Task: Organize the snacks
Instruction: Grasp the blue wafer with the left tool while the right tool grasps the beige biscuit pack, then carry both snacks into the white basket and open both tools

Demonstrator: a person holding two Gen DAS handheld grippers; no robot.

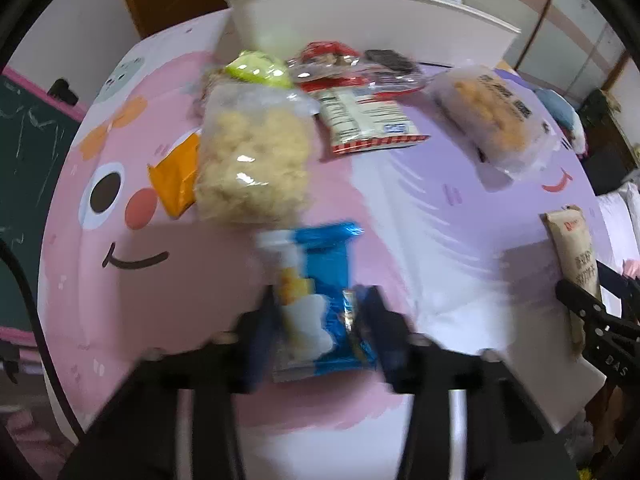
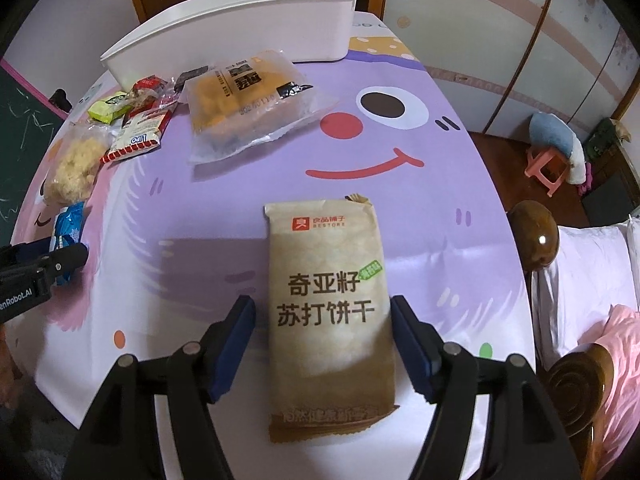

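A blue and white snack packet (image 1: 324,264) lies on the pink side of the cartoon tablecloth (image 1: 120,300). My left gripper (image 1: 318,308) is shut on its near end, and the view is blurred. In the right wrist view the same packet (image 2: 68,224) shows at the left edge, by the left gripper's fingers (image 2: 72,258). A brown cracker packet (image 2: 328,248) lies flat on the purple side. My right gripper (image 2: 323,308) straddles it, open, with a gap at the left pad. In the left wrist view that packet (image 1: 576,240) sits at the far right.
A white bin (image 2: 240,28) stands at the table's far edge. Before it lie a clear bag of pale puffs (image 1: 252,160), a green packet (image 1: 256,68), a red and white packet (image 1: 368,120), an orange packet (image 1: 176,184) and a large clear bag of orange snacks (image 2: 244,96). A wooden bedpost (image 2: 532,240) stands right of the table.
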